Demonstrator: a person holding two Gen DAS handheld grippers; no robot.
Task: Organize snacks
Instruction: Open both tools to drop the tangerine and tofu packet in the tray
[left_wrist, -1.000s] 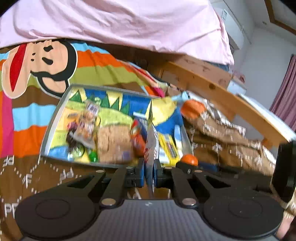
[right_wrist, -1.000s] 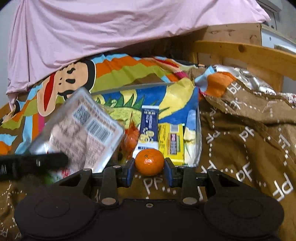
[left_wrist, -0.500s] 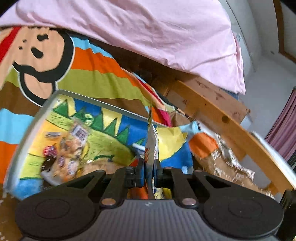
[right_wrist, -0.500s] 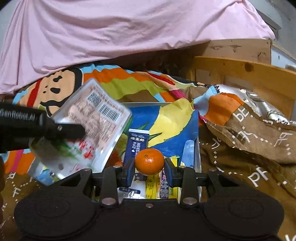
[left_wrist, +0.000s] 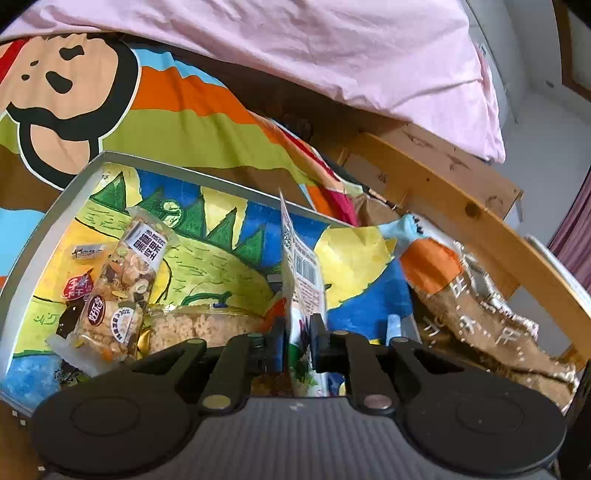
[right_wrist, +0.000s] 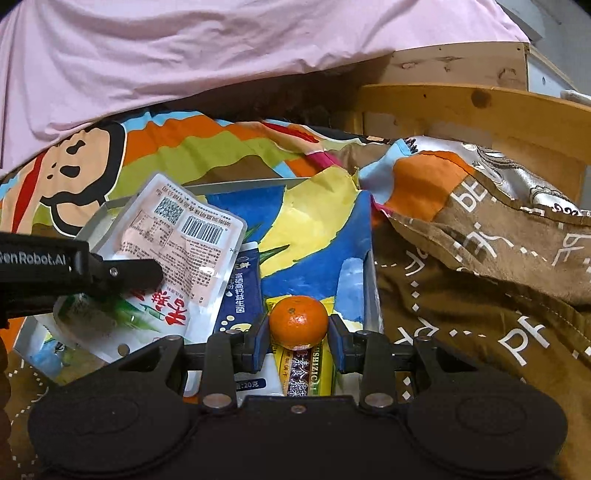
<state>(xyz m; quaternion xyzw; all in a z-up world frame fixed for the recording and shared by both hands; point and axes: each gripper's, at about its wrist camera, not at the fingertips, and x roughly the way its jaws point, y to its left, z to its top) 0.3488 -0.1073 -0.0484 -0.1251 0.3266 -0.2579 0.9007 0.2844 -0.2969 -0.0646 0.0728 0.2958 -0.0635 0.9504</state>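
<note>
I hold two snacks over the tray, one in each gripper. The mandarin sits between the pads of my right gripper, which is clamped on its two sides, so the round fruit cannot roll away while I bring it above the right end of the tray. The flat snack pouch stands on its edge in my left gripper; I took it by its lower part because it is thin. The jaws of this gripper are opening now, with the pouch between them, and I judge that I am letting it go into the middle of the tray.

The tray is a shallow grey box with a colourful drawing as lining, and it lies on a cartoon blanket. At its left end lie a mixed nut bar, a puffed rice cake and some small candies. At its right end I see a blue milk-tablet packet and a yellow packet, side by side, just under the mandarin.
</note>
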